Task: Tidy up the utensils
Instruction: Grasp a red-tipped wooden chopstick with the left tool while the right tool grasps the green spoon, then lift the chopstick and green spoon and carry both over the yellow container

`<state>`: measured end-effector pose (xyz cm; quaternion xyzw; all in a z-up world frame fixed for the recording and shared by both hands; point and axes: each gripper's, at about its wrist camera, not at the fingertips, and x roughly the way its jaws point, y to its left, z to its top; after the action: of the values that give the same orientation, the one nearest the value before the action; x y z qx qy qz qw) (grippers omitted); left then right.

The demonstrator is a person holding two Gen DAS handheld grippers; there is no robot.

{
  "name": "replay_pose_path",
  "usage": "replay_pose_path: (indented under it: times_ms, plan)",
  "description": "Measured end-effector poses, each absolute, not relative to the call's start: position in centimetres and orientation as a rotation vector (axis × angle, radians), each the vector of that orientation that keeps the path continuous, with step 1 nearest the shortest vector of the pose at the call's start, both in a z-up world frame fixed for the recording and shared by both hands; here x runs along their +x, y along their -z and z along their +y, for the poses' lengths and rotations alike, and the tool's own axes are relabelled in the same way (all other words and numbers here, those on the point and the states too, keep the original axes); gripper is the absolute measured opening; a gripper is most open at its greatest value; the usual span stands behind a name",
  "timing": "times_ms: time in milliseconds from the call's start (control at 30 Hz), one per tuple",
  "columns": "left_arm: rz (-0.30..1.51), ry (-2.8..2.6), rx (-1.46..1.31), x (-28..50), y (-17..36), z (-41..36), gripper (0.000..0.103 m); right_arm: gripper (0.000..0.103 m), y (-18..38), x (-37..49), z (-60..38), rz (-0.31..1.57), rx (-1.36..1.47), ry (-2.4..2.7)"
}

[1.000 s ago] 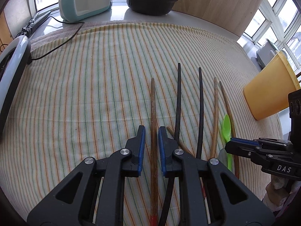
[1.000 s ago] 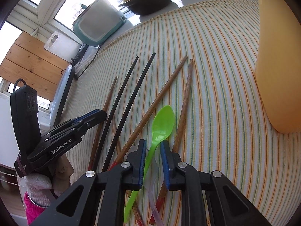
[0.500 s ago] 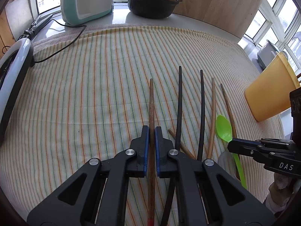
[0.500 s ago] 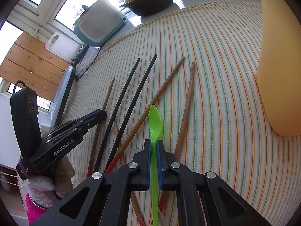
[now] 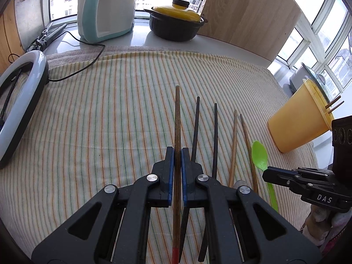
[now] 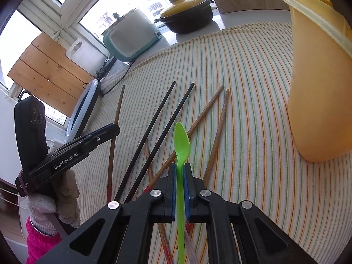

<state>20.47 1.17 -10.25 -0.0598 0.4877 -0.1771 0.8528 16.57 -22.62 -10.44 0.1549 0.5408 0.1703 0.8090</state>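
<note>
The left tongs (image 5: 177,151) are closed on a brown wooden chopstick (image 5: 177,118), pads clamping its shaft. The right tongs (image 6: 180,167) are closed on the thin handle of a green plastic spoon (image 6: 181,142). Two black chopsticks (image 5: 195,127) and two more brown ones (image 5: 234,140) lie between them on the striped cloth (image 5: 110,121) covering the tabletop. A smooth orange cup (image 6: 316,88) stands near the right tongs.
</note>
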Motion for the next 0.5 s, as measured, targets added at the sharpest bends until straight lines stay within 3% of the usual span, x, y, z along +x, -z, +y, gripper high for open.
replay_pose_path:
  times_ms: [500]
  plan:
    - [0.904, 0.446, -0.119, 17.7, 5.0, -0.1, 0.004, 0.003, 5.7, 14.0, -24.2, 1.007, 0.285, -0.4]
